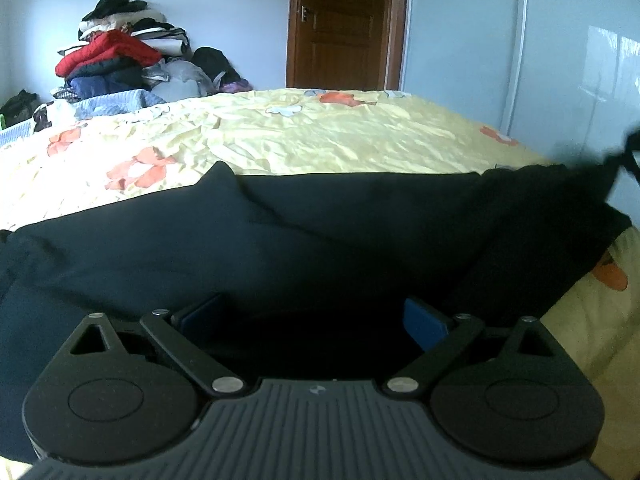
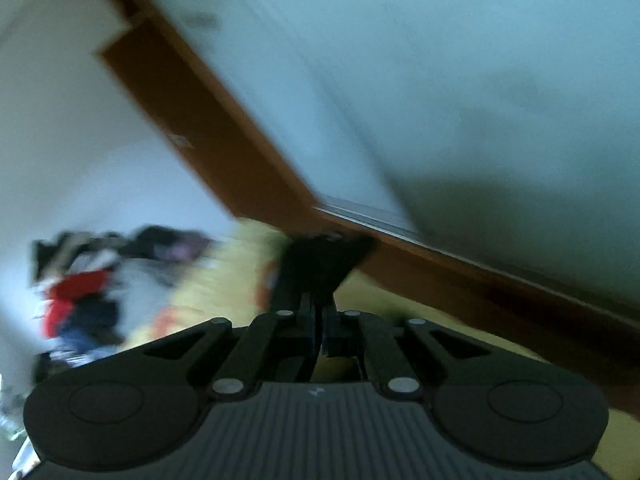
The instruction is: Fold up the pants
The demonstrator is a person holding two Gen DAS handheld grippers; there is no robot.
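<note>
A wide bed covered by a crumpled pale yellow sheet with orange and white flowers is seen in the left wrist view, set in a room with pale walls. A brown panelled wooden door is placed at 12 o'clock, a glossy white wardrobe front at 2 o'clock, and a heaped pile of red, black, white and blue clothes at 10 o'clock on the far side of the bed. The dark navy fabric pants are spread across the near part of the sheet, from 9 o'clock to 3 o'clock, with one corner drawn upward toward the right edge of the frame. The black left gripper is held wide open just above the pants, its blue pads apart and nothing clamped between them. The right wrist view is tilted and heavily blurred; only there is the black right gripper shown, its fingers pressed together on a bunched edge of the pants at 12 o'clock. The door and the clothes pile are smeared in that view. No container can be made out in either view.
</note>
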